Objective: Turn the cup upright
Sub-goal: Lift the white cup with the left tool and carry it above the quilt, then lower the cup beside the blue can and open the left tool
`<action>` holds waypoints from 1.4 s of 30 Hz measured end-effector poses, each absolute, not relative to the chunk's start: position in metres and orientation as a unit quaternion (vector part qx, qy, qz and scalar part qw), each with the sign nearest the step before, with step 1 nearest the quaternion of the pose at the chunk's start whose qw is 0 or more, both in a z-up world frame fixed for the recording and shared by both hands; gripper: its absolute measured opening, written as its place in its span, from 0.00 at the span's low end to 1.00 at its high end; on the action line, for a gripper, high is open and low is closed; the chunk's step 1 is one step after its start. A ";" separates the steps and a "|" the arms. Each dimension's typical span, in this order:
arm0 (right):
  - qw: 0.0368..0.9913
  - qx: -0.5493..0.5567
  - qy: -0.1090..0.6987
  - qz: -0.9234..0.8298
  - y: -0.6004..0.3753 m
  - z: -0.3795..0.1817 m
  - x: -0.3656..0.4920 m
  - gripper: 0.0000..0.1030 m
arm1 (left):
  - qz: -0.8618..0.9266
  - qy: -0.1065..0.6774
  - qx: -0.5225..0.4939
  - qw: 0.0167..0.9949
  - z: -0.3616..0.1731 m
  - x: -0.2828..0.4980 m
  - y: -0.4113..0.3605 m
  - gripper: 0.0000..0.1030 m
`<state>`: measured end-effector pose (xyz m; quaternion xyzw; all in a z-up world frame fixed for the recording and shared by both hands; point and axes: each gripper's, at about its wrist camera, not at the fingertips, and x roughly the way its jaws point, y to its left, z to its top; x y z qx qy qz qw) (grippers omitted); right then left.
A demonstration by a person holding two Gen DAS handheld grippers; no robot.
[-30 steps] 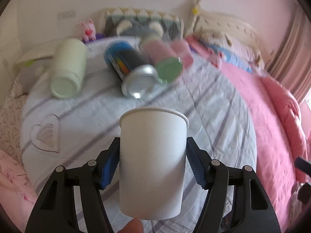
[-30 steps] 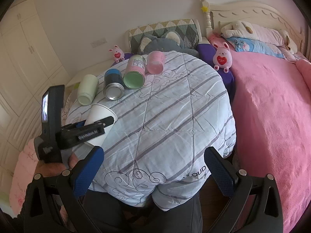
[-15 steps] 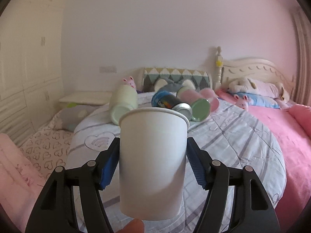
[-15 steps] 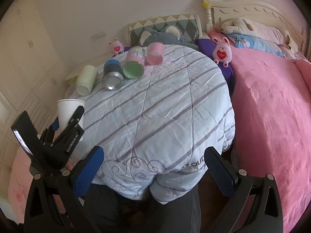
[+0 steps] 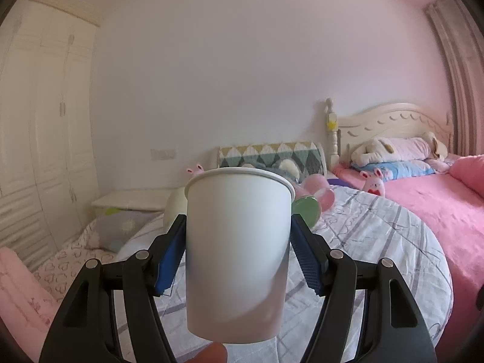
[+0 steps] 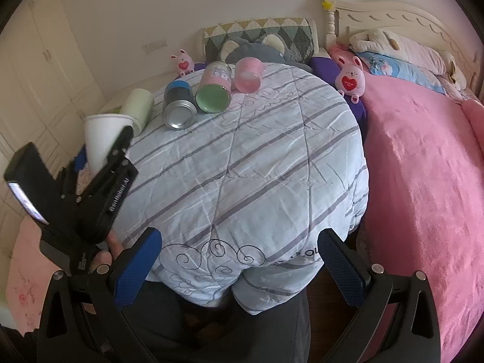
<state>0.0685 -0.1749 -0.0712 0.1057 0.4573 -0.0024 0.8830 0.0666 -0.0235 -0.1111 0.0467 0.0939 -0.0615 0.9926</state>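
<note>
the white paper cup is in the left gripper, held in the air with its rolled rim up and its narrower base down, over the left edge of the round worktop with the striped quilted cover. the 2 blue-padded fingers are clamped on its side wall, 1 on each side, about mid-height. a fingertip shows just under the base; whether it touches the cup i cannot tell.

as a judgement: the cup looks very light and thin-walled, so it should crush or go oval under a hard squeeze, and its smooth wall tapers downward, so a loose hold could let it slip. the mid-wall grip looks sensible; nearer the rim the rolled edge is stiffer. nothing shows whether it holds anything, since the inside is hidden from both cameras. being so light, it may tip on the soft quilt when set down.

the right gripper hangs empty at the near edge of the worktop, fingers wide apart.

4 other containers lie on their sides at the far edge: a pale green cup, a blue and black can, a pink jar with a green end and a pink cup. their contents cannot be seen.
</note>
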 end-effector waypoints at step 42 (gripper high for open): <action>0.874 0.107 0.474 0.004 -0.163 -0.082 0.069 1.00 | -0.142 0.265 0.017 0.954 -0.144 0.104 -0.017 0.58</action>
